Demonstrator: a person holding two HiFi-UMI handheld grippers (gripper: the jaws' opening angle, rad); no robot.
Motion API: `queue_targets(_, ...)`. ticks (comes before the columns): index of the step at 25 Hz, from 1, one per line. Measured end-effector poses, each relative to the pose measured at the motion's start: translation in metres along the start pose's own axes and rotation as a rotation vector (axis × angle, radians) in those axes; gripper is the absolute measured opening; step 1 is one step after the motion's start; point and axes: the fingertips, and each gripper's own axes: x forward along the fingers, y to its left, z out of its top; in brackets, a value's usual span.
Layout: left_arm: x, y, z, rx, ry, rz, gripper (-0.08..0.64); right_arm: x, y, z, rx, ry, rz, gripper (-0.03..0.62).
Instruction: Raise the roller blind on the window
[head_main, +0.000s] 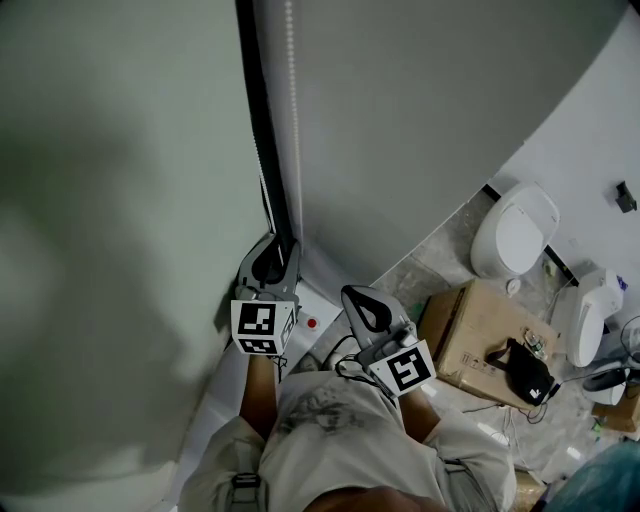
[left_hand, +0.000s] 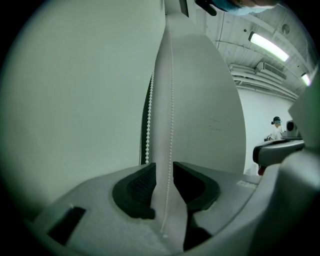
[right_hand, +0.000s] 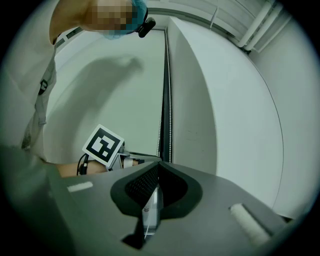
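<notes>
White plastic bead chain (left_hand: 171, 100) hangs free btwn left gripper's (left_hand: 164, 172) spread jaws, prob. awaiting a fresh grip; right gripper's (right_hand: 156, 172) jaws sit pressed together, idle.

Looks like an unfinished workroom or lab; loose toilets (head_main: 517, 232) and a carton (head_main: 470, 335) on stone floor (head_main: 440, 265); strip lights (left_hand: 270, 45) overhead

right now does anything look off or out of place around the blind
Nothing at the blind itself: the bead chain hangs straight between the left tool's open jaws. The only oddity is the floor at right, where a white toilet sits uninstalled beside a cardboard box.
</notes>
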Motion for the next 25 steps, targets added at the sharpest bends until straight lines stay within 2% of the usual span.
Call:
queue_targets(3, 0.003, 0.004, 0.007, -0.006, -0.014, -0.001, 0.12, 0.005, -0.004, 0.002, 0.0, 0.001, 0.001, 0.011)
queue_targets(7, 0.011, -0.003, 0.014, -0.007, -0.04, -0.041, 0.134, 0.008, -0.008, 0.002, -0.001, -0.001, 0.001, 0.011)
queue_targets(17, 0.035, -0.016, 0.015, 0.011, -0.038, -0.09, 0.146, 0.004, -0.019, 0.001, 0.001, 0.005, -0.025, 0.011)
queue_targets(25, 0.044, -0.024, 0.02, -0.01, -0.053, -0.171, 0.159, 0.0, -0.022, -0.001, 0.001, 0.008, -0.044, 0.011)
